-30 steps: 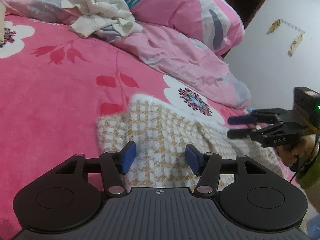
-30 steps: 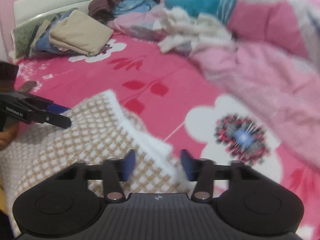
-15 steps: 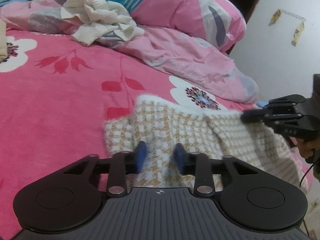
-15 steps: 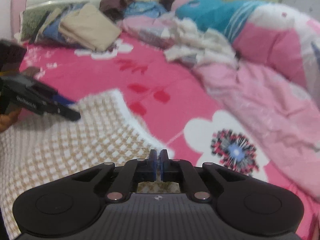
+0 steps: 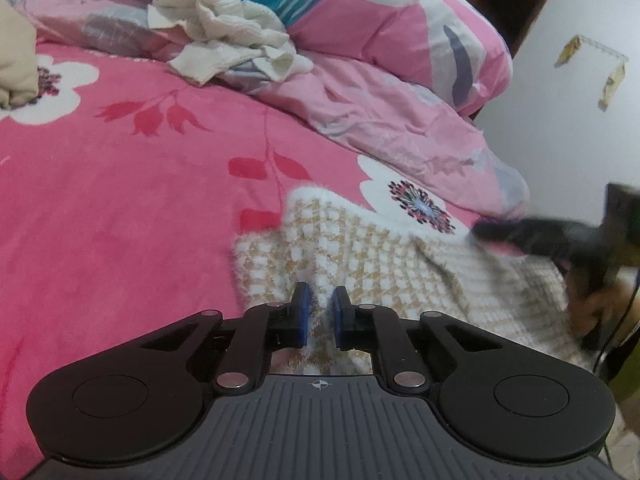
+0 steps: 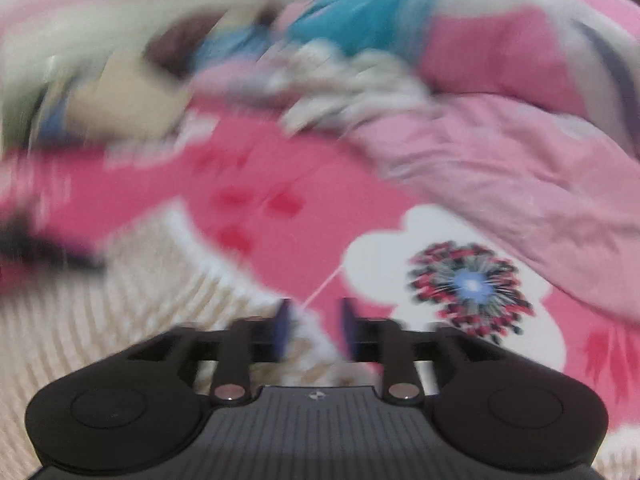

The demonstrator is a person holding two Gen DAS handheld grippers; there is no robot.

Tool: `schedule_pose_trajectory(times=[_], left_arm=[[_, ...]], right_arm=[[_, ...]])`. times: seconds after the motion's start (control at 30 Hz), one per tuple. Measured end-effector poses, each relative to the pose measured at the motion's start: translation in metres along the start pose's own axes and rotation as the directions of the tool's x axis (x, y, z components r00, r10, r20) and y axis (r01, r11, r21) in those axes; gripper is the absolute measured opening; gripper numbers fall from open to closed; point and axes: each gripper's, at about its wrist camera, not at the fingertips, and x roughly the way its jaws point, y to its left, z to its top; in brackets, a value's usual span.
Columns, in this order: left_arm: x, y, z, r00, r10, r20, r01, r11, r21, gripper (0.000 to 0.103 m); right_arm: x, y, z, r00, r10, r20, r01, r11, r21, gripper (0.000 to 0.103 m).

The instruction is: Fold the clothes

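A cream-and-tan checked knit sweater lies rumpled on the pink flowered bedspread. My left gripper is at its near edge, jaws closing, with a raised ridge of the knit pinched between the blue pads. In the right wrist view, which is blurred by motion, my right gripper has its jaws opening over the sweater's white fuzzy edge, pads apart and not pressing. From the left wrist view the right gripper is a dark blur over the sweater's right side.
A crumpled white garment and a pink duvet are heaped at the back. A folded beige item sits far left. The bed's edge, a white wall and a wooden cabinet are on the right.
The left jaws have narrowed from wide apart onto a fold of the sweater. The right jaws closed at the sweater's edge, then parted again as that gripper swung quickly.
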Motion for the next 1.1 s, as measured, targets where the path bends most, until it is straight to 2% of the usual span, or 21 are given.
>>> schedule_pose_trajectory(times=[0.07, 0.17, 0.27, 0.37, 0.4, 0.47, 0.53, 0.6, 0.63, 0.7, 0.77, 0.83, 0.9, 1.0, 1.1], left_arm=[[0.001, 0.0, 0.0, 1.0, 0.002, 0.0, -0.002, 1.0, 0.005, 0.011], [0.001, 0.001, -0.001, 1.0, 0.005, 0.002, -0.005, 1.0, 0.002, 0.011], [0.001, -0.001, -0.001, 1.0, 0.016, 0.006, -0.016, 1.0, 0.011, 0.012], [0.001, -0.004, -0.002, 1.0, 0.028, 0.012, -0.029, 0.999, 0.02, 0.012], [0.001, -0.004, -0.002, 0.999, 0.031, 0.012, -0.031, 0.999, 0.021, 0.012], [0.001, -0.004, -0.002, 0.999, 0.036, 0.014, -0.036, 0.999, 0.015, 0.012], [0.002, -0.004, -0.002, 0.999, 0.04, 0.016, -0.04, 0.999, 0.005, 0.012], [0.002, -0.004, -0.002, 0.999, 0.046, 0.021, -0.046, 0.999, -0.006, 0.012], [0.002, -0.004, -0.002, 0.998, 0.051, 0.024, -0.051, 0.999, -0.003, 0.012], [0.001, -0.007, -0.003, 0.997, 0.065, 0.032, -0.066, 0.998, 0.01, 0.012], [-0.001, -0.011, -0.004, 0.995, 0.085, 0.046, -0.086, 0.996, 0.027, 0.012], [-0.005, -0.012, -0.003, 0.993, 0.1, 0.064, -0.101, 0.995, 0.023, 0.011], [-0.006, -0.011, -0.003, 0.992, 0.107, 0.071, -0.109, 0.994, 0.013, 0.011], [-0.004, -0.011, -0.004, 0.99, 0.124, 0.062, -0.125, 0.992, 0.011, 0.011], [-0.002, -0.012, -0.005, 0.989, 0.141, 0.05, -0.142, 0.99, 0.012, 0.011]], right_arm=[[-0.028, -0.034, 0.009, 0.996, -0.059, 0.064, 0.052, 0.992, 0.111, 0.041], [-0.065, -0.073, 0.01, 0.987, -0.126, 0.098, 0.105, 0.974, 0.201, 0.042], [-0.081, -0.084, 0.004, 0.987, -0.153, 0.039, 0.144, 0.975, 0.171, 0.045], [-0.081, -0.091, -0.011, 0.981, -0.187, -0.043, 0.192, 0.966, 0.171, 0.059], [-0.081, -0.093, -0.017, 0.975, -0.213, -0.068, 0.222, 0.958, 0.181, 0.06], [-0.081, -0.112, -0.031, 0.962, -0.246, -0.116, 0.27, 0.915, 0.301, 0.063], [-0.082, -0.135, -0.046, 0.949, -0.267, -0.167, 0.314, 0.845, 0.433, 0.064], [-0.082, -0.155, -0.061, 0.958, -0.224, -0.177, 0.285, 0.784, 0.552, 0.063], [-0.082, -0.162, -0.067, 0.968, -0.19, -0.162, 0.249, 0.766, 0.593, 0.061], [-0.086, -0.166, -0.075, 0.983, -0.146, -0.115, 0.186, 0.754, 0.63, 0.031], [-0.097, -0.162, -0.077, 0.985, -0.161, -0.056, 0.16, 0.77, 0.617, 0.011], [-0.111, -0.158, -0.076, 0.984, -0.173, 0.043, 0.11, 0.781, 0.614, 0.009], [-0.115, -0.155, -0.076, 0.979, -0.182, 0.096, 0.089, 0.794, 0.601, 0.009], [-0.096, -0.166, -0.088, 0.982, -0.179, 0.06, 0.101, 0.766, 0.635, 0.009], [-0.069, -0.179, -0.106, 0.989, -0.148, 0.001, 0.106, 0.715, 0.691, 0.01]])
